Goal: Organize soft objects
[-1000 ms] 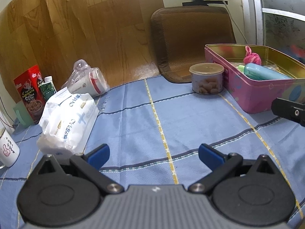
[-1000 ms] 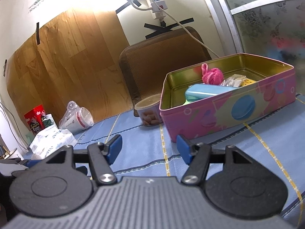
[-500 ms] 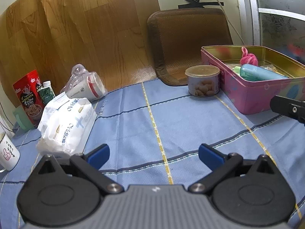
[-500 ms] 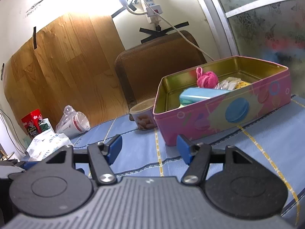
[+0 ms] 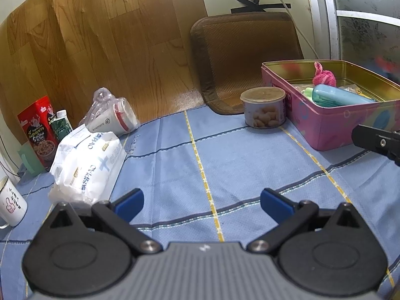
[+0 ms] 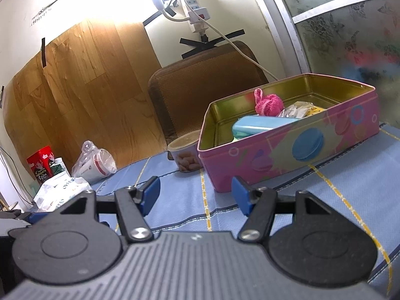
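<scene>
Left wrist view: left tongs (image 5: pixel 202 201), blue tips spread wide and empty, above the blue-clothed worktop (image 5: pixel 237 160). The soft tissue pack (image 5: pixel 88 165) lies ahead-left — long axis running away toward the wall, nearer this hand. Right tongs (image 6: pixel 195 193), also spread and empty, face the pink tin (image 6: pixel 287 150) — pink knitted toy (image 6: pixel 268 102) inside.

My left gripper (image 5: pixel 202 206) is showing matt black plastic arms and glossy blue pads, over a ribbed grey body. The blue tablecloth (image 5: pixel 245 157) is looking woven and matt. The pink tin (image 6: pixel 287 150) is gleaming with a gold metal interior, holding a fuzzy pink knitted toy (image 6: pixel 268 105). The tissue pack (image 5: pixel 87 165) is shining in crinkly plastic film.
</scene>
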`<state>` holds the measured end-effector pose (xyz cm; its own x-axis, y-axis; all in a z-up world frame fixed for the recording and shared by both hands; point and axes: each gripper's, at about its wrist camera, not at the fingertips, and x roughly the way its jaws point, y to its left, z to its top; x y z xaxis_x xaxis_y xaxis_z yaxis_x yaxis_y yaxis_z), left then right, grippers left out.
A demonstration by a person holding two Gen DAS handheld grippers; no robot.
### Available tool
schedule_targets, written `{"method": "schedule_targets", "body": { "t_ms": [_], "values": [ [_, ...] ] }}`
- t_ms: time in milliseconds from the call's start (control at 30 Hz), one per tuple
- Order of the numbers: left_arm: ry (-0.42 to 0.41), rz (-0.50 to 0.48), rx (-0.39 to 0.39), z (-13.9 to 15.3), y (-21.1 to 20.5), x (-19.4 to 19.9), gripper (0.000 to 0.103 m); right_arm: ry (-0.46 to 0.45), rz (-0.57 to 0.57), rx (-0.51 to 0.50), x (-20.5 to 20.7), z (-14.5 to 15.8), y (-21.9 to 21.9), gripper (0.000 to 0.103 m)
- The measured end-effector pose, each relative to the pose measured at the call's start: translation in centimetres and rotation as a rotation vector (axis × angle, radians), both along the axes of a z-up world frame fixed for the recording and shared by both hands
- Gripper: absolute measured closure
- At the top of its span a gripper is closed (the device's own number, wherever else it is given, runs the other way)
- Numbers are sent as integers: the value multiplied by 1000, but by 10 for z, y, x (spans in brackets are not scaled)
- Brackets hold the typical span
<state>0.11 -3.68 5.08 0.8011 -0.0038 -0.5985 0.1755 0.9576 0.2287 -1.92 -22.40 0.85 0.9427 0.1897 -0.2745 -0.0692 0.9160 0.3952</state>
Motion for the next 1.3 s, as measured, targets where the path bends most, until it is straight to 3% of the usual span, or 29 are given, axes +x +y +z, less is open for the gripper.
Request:
{"method": "schedule_targets", "body": {
  "t_ms": [1300],
  "values": [
    [62, 0, 16, -8, -3, 3, 0, 7, -25, 18, -1, -4, -2, 34]
  ]
}}
